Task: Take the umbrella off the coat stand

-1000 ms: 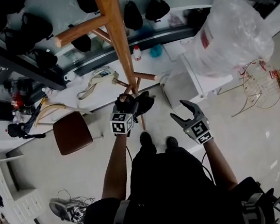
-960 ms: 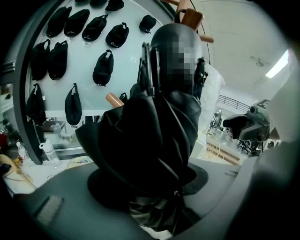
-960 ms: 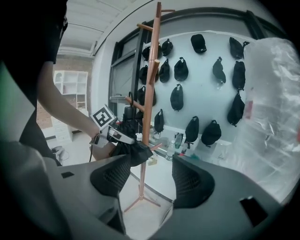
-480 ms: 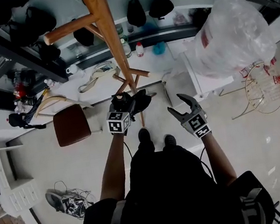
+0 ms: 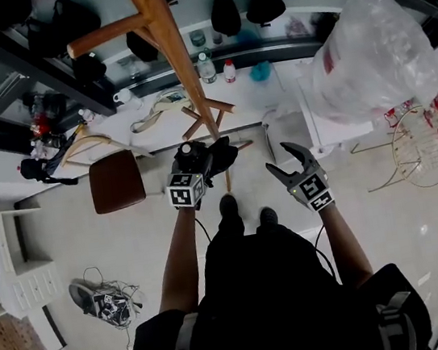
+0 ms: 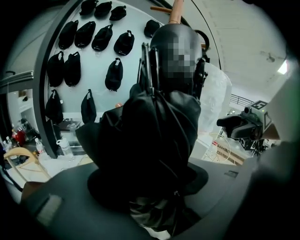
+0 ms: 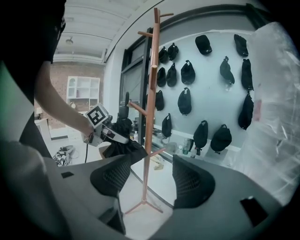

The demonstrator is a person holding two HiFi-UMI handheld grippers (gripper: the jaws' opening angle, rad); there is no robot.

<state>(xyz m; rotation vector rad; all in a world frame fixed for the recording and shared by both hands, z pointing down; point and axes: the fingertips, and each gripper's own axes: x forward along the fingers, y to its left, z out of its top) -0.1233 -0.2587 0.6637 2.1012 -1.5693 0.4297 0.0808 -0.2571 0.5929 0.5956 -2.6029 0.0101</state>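
Left gripper (image 5: 194,159) was clamped on a folded black umbrella (image 6: 150,140), its fabric bunched between the jaws. The umbrella sat just beside the wooden coat stand (image 7: 149,112), close to a lower peg; whether its loop had cleared that peg could not be seen. Right gripper (image 5: 289,163) hung apart to the side, jaws spread and empty. The likely risk: a snagged loop or canopy fold could tug the slender stand over, or loose fabric could slip from the grip
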